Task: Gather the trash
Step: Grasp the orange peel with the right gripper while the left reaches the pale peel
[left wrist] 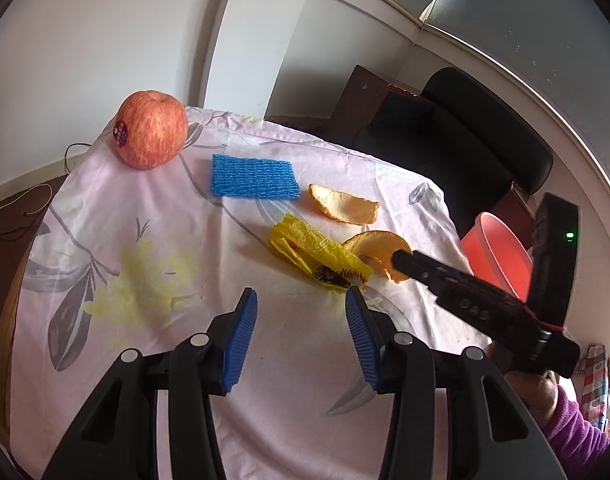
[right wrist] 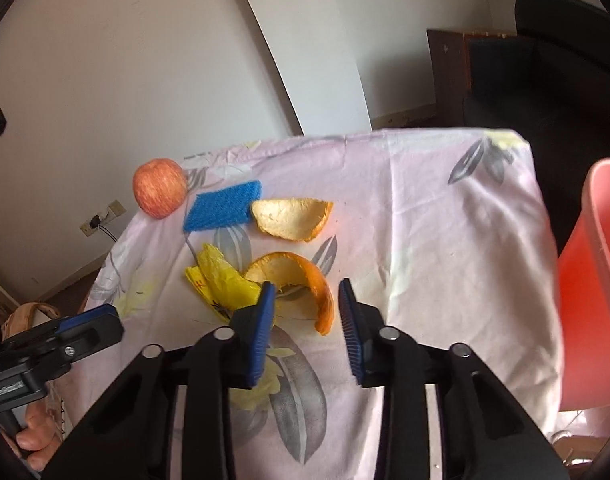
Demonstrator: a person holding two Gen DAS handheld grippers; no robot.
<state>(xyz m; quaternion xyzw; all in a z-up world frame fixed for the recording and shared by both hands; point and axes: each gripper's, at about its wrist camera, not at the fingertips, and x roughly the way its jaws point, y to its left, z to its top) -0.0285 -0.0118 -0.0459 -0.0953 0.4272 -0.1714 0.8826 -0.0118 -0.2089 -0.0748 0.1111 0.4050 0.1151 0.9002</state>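
Both claws spread wide over a table of scraps.

The right claw (right wrist: 305, 304) is released, its blue pads (right wrist: 263, 332) straddling the near peel (right wrist: 305, 276) without clamping it; the yellow wrapper (right wrist: 221, 284) lies just left of its left finger, touching that peel. Beyond the tips sit the far peel (right wrist: 293, 218), a blue net (right wrist: 225, 206) and, farthest left, an apple (right wrist: 159, 193). A red bin (right wrist: 593, 300) stands off the cloth (right wrist: 425, 240) to its right. The left claw (left wrist: 301, 304) is also released, hovering short of the wrapper (left wrist: 317, 250), which lies just ahead of its right fingertip.
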